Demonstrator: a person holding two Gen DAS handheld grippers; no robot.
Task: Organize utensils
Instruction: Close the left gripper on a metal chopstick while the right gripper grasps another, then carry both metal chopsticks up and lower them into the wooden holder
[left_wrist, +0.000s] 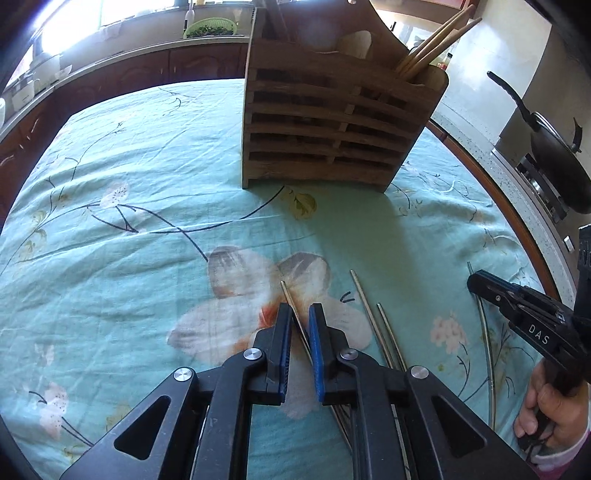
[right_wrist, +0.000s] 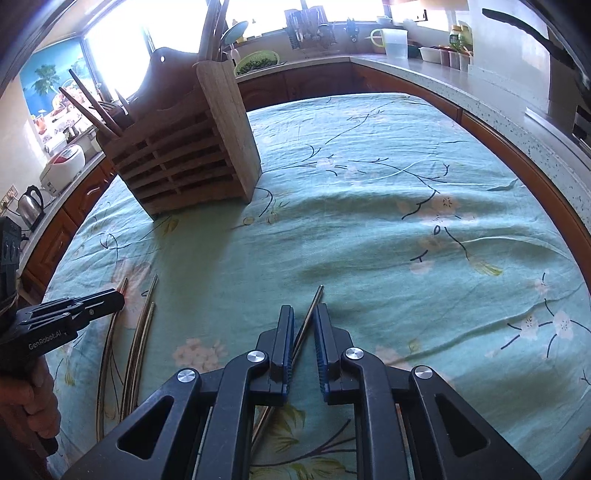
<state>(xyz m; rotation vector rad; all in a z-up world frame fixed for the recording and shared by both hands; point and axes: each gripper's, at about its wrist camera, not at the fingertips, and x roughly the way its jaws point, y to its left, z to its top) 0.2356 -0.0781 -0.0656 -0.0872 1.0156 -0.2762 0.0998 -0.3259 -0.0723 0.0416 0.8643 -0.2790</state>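
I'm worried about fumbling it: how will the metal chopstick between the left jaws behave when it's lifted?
The metal chopstick looks thin, smooth and shiny, so it may slip or pivot in the left gripper. It is probably stiff and light. Lying flat on the wrinkled tablecloth, it may roll if nudged.

Four thin metal chopsticks (left_wrist: 364, 295) lie flat on the cloth, near each other. A slatted wooden holder (left_wrist: 332, 122) stands upright behind them, holding wooden chopsticks (left_wrist: 432, 44).
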